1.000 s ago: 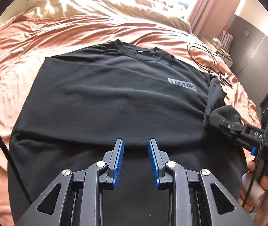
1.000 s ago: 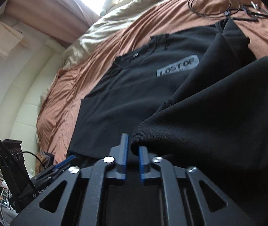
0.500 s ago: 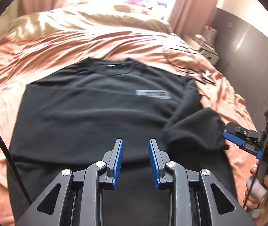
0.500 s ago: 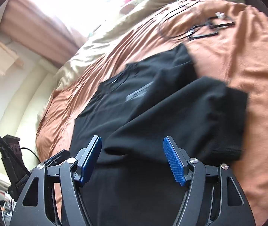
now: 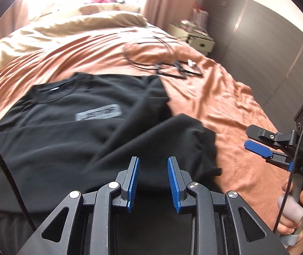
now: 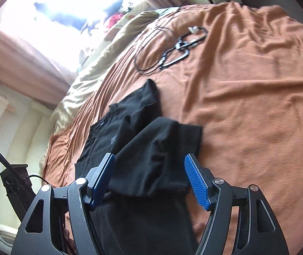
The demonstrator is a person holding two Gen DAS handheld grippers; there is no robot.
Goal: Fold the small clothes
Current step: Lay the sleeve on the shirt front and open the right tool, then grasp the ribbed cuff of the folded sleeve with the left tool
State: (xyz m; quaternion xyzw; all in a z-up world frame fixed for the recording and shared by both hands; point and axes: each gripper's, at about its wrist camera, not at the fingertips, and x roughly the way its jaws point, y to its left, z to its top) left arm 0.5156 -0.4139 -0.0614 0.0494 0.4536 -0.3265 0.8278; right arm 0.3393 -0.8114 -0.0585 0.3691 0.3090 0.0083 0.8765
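Observation:
A black T-shirt (image 5: 70, 131) with a grey chest label (image 5: 99, 114) lies face up on the orange bedspread (image 5: 225, 106). Its right sleeve (image 5: 172, 136) is folded over onto the body and also shows in the right wrist view, the sleeve (image 6: 157, 153) lying loose. My left gripper (image 5: 153, 161) hovers over the shirt's lower part with a narrow gap between its blue pads, open, holding nothing. My right gripper (image 6: 149, 159) stands wide open just short of the sleeve, touching no cloth. From the left wrist view the right gripper (image 5: 257, 146) is off the shirt's right side, held by a hand (image 5: 296, 212).
Black cables (image 5: 166, 68) lie coiled on the bedspread beyond the shirt, also the cables (image 6: 172, 48). Beige bedding (image 5: 87, 23) sits at the head of the bed. A white nightstand (image 5: 196, 40) and dark wall panels (image 5: 268, 42) stand at the right.
The right gripper opened and let go of the sleeve, which now lies folded on the shirt. It pulled back to the right. The left gripper shifted right over the shirt.

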